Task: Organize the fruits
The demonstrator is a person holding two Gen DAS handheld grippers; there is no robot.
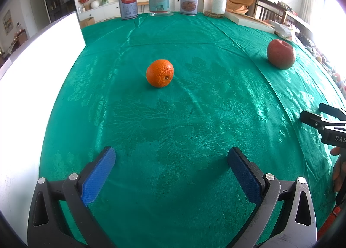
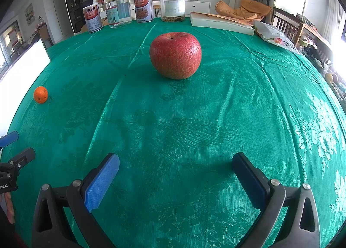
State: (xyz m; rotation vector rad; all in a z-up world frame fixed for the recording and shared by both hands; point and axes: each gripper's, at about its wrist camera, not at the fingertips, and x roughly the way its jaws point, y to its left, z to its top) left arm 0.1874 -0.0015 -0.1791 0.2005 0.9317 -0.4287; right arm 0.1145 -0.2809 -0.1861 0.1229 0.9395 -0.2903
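Lying ahead of wide left tool (image 1: 172, 157): orange (image 1: 160, 73); ahead of wide right tool (image 2: 175, 163): apple (image 2: 175, 55)

Light: bright daylight from windows (image 2: 337, 38) at right, overexposed.
Glare: sheen on green tablecloth (image 1: 248, 88).
Shadows: soft.
Edges: fisheye curvature, dark vignette.

left wrist: low over cloth (image 1: 173, 118), faces orange (image 1: 160, 73), near | right wrist: faces apple (image 2: 175, 55), nearer | shared: both fruits, jars (image 2: 172, 6) behind apple
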